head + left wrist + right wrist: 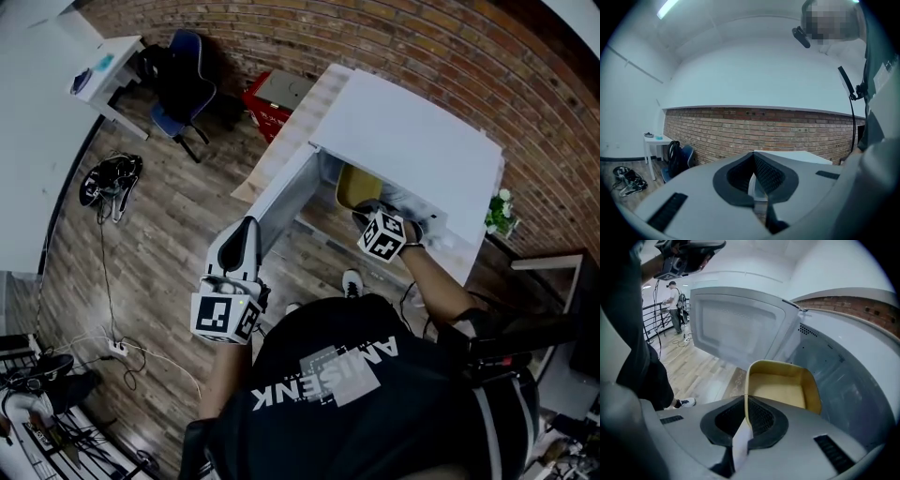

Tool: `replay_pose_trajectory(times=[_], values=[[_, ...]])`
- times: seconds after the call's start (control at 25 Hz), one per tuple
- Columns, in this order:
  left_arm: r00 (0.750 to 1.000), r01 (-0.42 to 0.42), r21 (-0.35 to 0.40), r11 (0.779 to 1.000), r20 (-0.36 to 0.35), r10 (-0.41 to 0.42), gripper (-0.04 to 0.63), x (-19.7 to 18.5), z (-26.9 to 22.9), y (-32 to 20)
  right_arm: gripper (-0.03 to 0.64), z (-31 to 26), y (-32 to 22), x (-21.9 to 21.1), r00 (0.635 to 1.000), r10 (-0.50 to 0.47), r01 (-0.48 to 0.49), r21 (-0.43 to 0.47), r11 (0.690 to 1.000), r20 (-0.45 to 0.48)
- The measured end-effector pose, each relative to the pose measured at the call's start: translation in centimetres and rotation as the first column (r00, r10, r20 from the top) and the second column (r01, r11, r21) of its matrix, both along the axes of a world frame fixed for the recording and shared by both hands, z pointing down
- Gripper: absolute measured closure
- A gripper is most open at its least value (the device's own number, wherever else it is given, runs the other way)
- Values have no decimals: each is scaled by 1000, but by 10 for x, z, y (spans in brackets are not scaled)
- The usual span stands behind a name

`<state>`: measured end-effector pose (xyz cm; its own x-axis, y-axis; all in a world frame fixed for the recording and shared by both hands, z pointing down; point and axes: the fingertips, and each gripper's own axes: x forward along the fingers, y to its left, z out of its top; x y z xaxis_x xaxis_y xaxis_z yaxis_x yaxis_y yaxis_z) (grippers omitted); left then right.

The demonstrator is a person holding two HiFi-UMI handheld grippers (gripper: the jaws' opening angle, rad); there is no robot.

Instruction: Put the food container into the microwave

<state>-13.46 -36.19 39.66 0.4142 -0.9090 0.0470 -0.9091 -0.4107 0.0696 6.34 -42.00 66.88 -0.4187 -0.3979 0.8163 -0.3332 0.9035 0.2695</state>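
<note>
The right gripper (746,411), clenched on the near wall of the yellow food container (780,390), holds it straight ahead of itself, with the open microwave (843,380) cavity ahead-right.

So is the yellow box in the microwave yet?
Nearly. Done: the microwave door stands open. In hand: the right gripper is shut on the rim of the yellow food container, which is inside the microwave opening. Left, it seems: let go, pull the gripper out and shut the door.
</note>
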Motion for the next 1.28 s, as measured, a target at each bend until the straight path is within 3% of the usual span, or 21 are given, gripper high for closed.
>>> replay_pose_trajectory(times=[0.64, 1.28], values=[[996, 89, -7, 996, 12, -89, 583, -7, -6, 9, 569, 24, -69, 27, 988, 148, -144, 82, 986, -49], [996, 85, 2, 996, -1, -85, 583, -4, -15, 10, 569, 27, -95, 42, 962, 262, -250, 144, 957, -71]])
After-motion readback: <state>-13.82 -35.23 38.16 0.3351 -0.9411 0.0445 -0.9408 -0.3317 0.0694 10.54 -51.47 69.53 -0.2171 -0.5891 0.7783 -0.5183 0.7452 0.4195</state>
